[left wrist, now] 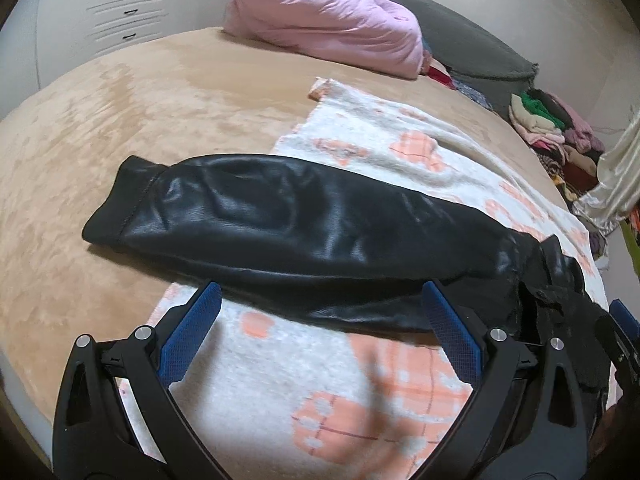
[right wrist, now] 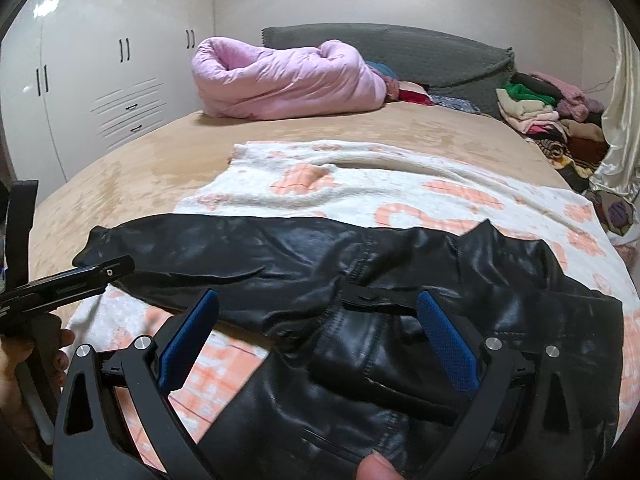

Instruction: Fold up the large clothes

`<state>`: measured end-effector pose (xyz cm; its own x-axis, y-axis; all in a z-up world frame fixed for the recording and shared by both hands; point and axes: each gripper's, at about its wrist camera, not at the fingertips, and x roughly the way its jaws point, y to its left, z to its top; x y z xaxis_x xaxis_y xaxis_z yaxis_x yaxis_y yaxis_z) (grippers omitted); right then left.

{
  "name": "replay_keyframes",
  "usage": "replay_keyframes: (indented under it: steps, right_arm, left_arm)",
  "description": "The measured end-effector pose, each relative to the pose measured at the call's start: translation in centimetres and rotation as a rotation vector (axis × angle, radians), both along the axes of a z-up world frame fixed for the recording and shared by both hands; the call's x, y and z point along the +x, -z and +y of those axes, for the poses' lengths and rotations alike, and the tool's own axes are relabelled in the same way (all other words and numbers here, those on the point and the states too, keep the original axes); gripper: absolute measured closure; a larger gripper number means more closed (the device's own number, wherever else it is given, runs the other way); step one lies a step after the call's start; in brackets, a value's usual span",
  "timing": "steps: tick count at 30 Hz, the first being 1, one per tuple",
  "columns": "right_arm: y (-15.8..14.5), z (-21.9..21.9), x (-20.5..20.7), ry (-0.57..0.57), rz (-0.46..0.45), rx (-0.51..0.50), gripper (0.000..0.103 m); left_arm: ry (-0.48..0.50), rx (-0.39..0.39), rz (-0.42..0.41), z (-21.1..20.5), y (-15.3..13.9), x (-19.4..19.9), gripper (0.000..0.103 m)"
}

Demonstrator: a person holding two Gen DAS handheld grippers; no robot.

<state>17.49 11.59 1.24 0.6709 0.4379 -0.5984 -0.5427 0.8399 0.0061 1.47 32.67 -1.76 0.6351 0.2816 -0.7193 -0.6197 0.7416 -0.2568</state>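
The black jacket [right wrist: 360,312] lies on the patterned blanket [right wrist: 400,184], its sleeve [left wrist: 280,208] running crosswise — long axis left to right. Left gripper [left wrist: 320,332] and right gripper [right wrist: 318,332] both gape wide, holding nothing; the left sits nearer the sleeve, the right over the body.

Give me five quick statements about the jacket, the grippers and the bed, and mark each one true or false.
1. The black leather jacket lies on a white blanket with orange patterns. True.
2. The left gripper is clamped on the jacket sleeve. False: its jaws are spread wide, gripping nothing.
3. The right gripper is open above the jacket. True.
4. A pink quilt sits bundled near the grey headboard. True.
5. The sleeve is folded across the jacket's body. False: it stretches straight out sideways.
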Motion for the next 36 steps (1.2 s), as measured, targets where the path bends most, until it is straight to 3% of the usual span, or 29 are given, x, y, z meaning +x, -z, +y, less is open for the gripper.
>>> replay_keyframes:
  steps: [20, 26, 33, 35, 36]
  right_arm:
    - [1.0, 5.1, -0.5, -0.127, 0.008, -0.014, 0.004]
    - [2.0, 4.5, -0.1, -0.114, 0.033, -0.019, 0.004]
    - [2.5, 2.5, 0.5, -0.073, 0.051, -0.011, 0.004]
    - [2.5, 1.7, 0.5, -0.058, 0.056, -0.004, 0.004]
    - [2.5, 1.2, 0.6, -0.048, 0.058, -0.001, 0.004]
  left_arm:
    - [-0.149, -0.093, 0.02, 5.0, 2.5, -1.6, 0.009]
    - [-0.22, -0.16, 0.006, 7.3, 4.0, -2.1, 0.009]
    - [-0.266, -0.172, -0.052, 8.7, 4.5, -2.1, 0.01]
    - [-0.271, -0.179, -0.077, 9.1, 4.5, -2.0, 0.024]
    - [-0.283, -0.177, -0.08, 9.3, 4.5, -2.0, 0.049]
